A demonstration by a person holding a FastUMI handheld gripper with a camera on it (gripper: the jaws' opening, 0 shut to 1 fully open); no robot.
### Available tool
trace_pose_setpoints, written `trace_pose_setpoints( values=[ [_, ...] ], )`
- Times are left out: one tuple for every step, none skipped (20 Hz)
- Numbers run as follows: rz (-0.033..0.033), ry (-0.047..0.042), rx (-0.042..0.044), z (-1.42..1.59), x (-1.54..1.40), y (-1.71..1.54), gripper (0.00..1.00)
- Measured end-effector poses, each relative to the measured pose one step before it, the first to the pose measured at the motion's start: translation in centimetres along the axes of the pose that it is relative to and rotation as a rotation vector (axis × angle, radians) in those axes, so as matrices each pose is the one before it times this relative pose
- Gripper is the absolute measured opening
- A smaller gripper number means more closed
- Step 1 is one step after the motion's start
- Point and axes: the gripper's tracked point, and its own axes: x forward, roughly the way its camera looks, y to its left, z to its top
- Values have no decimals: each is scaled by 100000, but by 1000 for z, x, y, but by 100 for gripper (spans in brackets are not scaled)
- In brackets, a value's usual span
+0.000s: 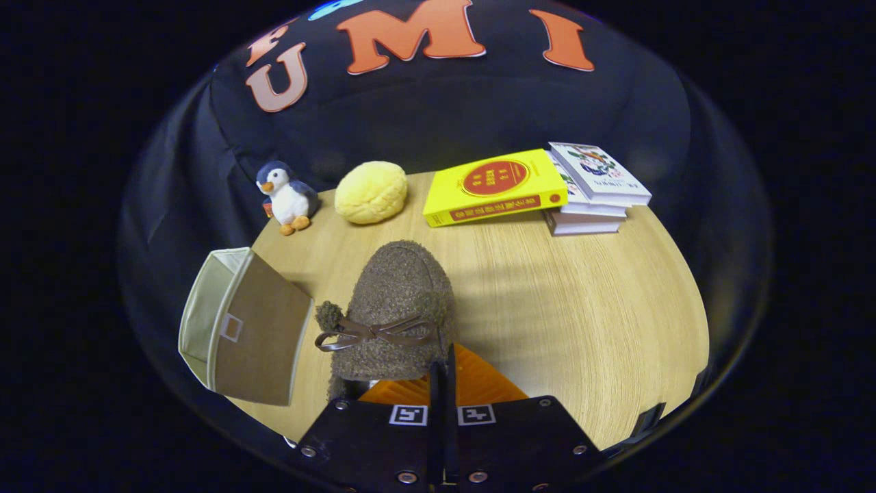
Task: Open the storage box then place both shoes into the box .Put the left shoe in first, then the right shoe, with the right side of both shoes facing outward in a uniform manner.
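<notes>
Shoe (397, 308), a brown fuzzy slipper with a thin ribbon bow across its top, sits right at the gripper (443, 370), held at its heel end, with its toe pointing to twelve o'clock along the line of the fingers. The fingers look drawn almost fully together, pinching what I take to be the rim of the heel opening; the pinch point itself is tucked behind the shoe's collar, so I cannot see both pads pressing, but the shoe appears to hang from them above the wooden table (582, 308).

Storage box (239, 329) stands at about nine to ten o'clock from the gripper, just beside the shoe and near the table's edge. It is a beige fabric bin with a brown face panel, and its opening shows along its far left side, turned away from the shoe. I would say the coming move turns on this: the shoe's long axis runs straight ahead while the box's mouth lies off to the left, so the shoe will need carrying sideways and turning before it can go in with its right side outward.

Beyond, at eleven o'clock, a toy penguin (286, 195) and a yellow bun-shaped cushion (371, 192); at one o'clock a yellow book (494, 186) leaning on a stack of books (592, 198).
</notes>
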Motion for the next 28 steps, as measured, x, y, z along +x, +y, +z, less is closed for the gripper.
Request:
trace_pose_setpoints(
  values=[
    [1637, -1104, -513, 714, -439, 1412, 2],
    [1572, -974, -546, 724, -487, 1477, 2],
    [1165, -893, -699, 645, -430, 1293, 2],
    [1033, -997, -840, 752, -333, 1386, 2],
    [989, -941, -870, 661, -265, 1360, 2],
    [1206, -674, -568, 613, -224, 1494, 2],
    [1458, -655, -485, 699, -273, 1867, 2],
    [1782, -821, -397, 647, -53, 1718, 2],
    [1848, -138, -871, 400, 41, 1625, 2],
    [1773, 136, -664, 333, 97, 1698, 2],
    [1496, 480, -476, 169, 150, 1591, 2],
    [1873, 651, -434, 205, 284, 1704, 2],
    [1820, 931, -311, -1, 334, 1704, 2],
    [1863, 399, 46, 107, 499, 1619, 2],
    [1415, 679, -652, 1, 510, 1534, 1],
    [903, 891, -611, -70, 482, 1248, 1],
    [550, 1155, -484, -257, 635, 1084, 2],
    [483, 1297, 451, -318, 591, 1013, 2],
    [347, 1107, 404, -181, 703, 790, 2],
    [-43, 1022, 686, -247, 589, 695, 2],
    [-538, 1055, 368, -266, 603, 434, 2],
    [-885, 593, 179, -334, 737, 354, 2],
    [-935, 888, 45, -413, 643, 34, 2],
    [-916, 1233, 396, -548, 630, 151, 2],
    [-1111, 1298, -92, -417, 634, 7, 2],
    [-1437, 956, 900, -437, 583, -109, 2],
    [-1119, 1369, 636, -467, 573, -3, 3],
    [-1227, 1044, 903, -512, 574, 7, 3]
  ],
)
